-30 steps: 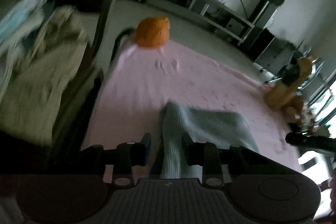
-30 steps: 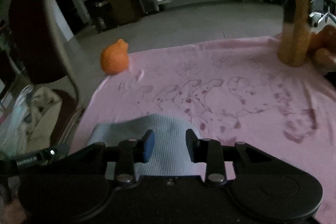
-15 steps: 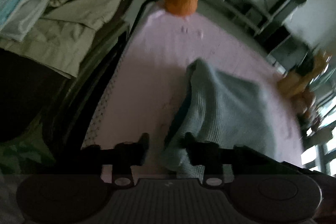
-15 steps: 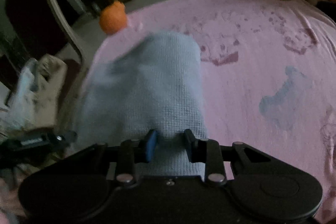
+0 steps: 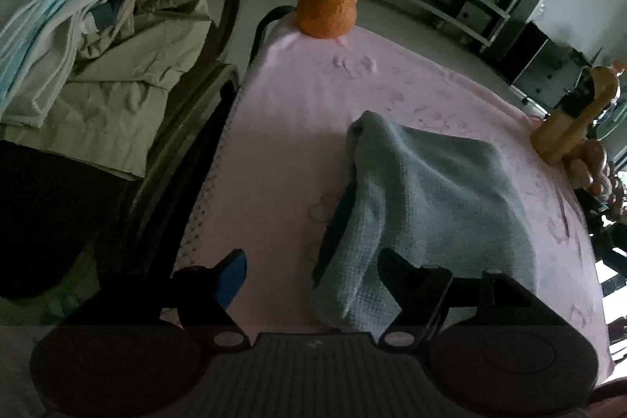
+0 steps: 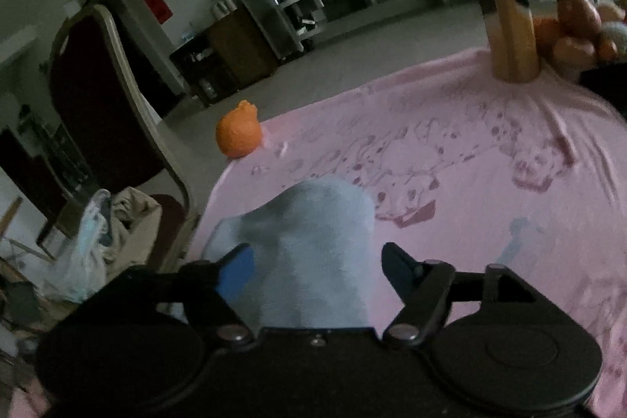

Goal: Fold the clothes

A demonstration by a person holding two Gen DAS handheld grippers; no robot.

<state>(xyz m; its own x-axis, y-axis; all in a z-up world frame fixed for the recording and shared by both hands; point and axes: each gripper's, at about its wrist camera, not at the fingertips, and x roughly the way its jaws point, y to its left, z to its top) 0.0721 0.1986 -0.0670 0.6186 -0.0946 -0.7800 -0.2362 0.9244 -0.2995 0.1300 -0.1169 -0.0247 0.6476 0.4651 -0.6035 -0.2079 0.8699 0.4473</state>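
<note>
We find the left gripper point(image 5: 311, 271) released, its jaws spread wide with nothing clamped. The near edge of the light blue knit garment point(image 5: 439, 198) lies between them, closer to the right-hand finger than to the blue-padded one. From there the garment runs forward and to the right across the pink printed sheet point(image 5: 298, 112), folded over on itself, with a raised fold along its left side.

In the right wrist view the right gripper point(image 6: 313, 269) is likewise parted, holding nothing; the garment point(image 6: 313, 253) fills the gap between its fingers and extends straight ahead, its far rounded end short of the dog print. We cannot tell whether the pads touch the cloth.

We judge the long axis to run away from both grippers, with both at the near edge, neither clearly nearer. Any coming fold would therefore travel forward along that axis.

Outward, an orange plush toy point(image 5: 327, 10) sits at the far left corner of the sheet. A chair point(image 6: 113, 112) to the left carries a pile of clothes point(image 5: 98, 57), well apart from the garment.
</note>
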